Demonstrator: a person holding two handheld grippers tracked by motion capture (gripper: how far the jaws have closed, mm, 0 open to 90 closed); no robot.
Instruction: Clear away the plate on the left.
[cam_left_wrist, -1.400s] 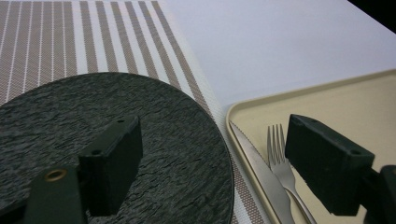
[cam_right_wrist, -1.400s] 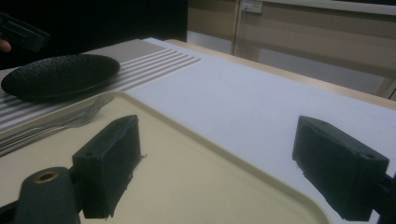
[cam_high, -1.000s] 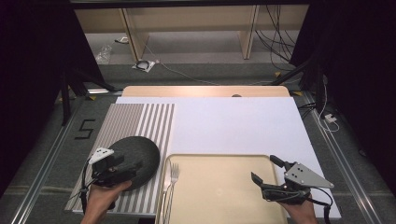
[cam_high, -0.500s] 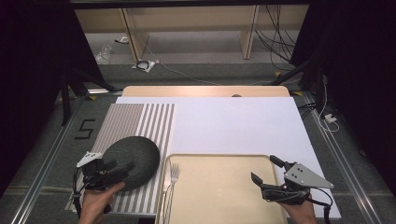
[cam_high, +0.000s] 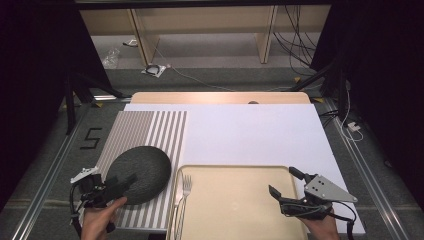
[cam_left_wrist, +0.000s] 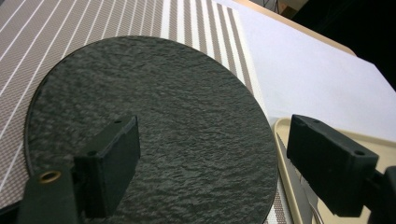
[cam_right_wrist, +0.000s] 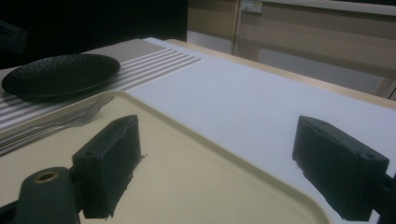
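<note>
Over the last second the left gripper (cam_high: 122, 184) has slid back toward the person's side of the table, from over the middle of the black slate plate (cam_high: 142, 172) to its near left edge; the right gripper (cam_high: 285, 186) has stayed put over the tray.

From the high view, the round plate lies flat on the striped placemat (cam_high: 145, 132), its right rim close to the beige tray (cam_high: 235, 200). A fork (cam_high: 184, 192) rests along the tray's left edge. The left gripper's black jaws point across the plate's near rim, held in the person's left hand (cam_high: 100, 220). The right gripper hangs over the tray's near right corner, jaws spread apart and holding nothing. A white sheet (cam_high: 255, 132) covers the table beyond the tray.

In the left gripper view, the two jaws stand wide apart above the plate's (cam_left_wrist: 154, 126) rough dark surface, gripping nothing; whether they touch it cannot be told. The tray's rim (cam_left_wrist: 285, 140) shows at lower right.

In the right gripper view, the jaws are likewise spread, empty, above the tray (cam_right_wrist: 187, 182). The fork (cam_right_wrist: 56, 123) lies at left, and the plate (cam_right_wrist: 60, 72) sits farther off on the placemat (cam_right_wrist: 154, 58).
</note>
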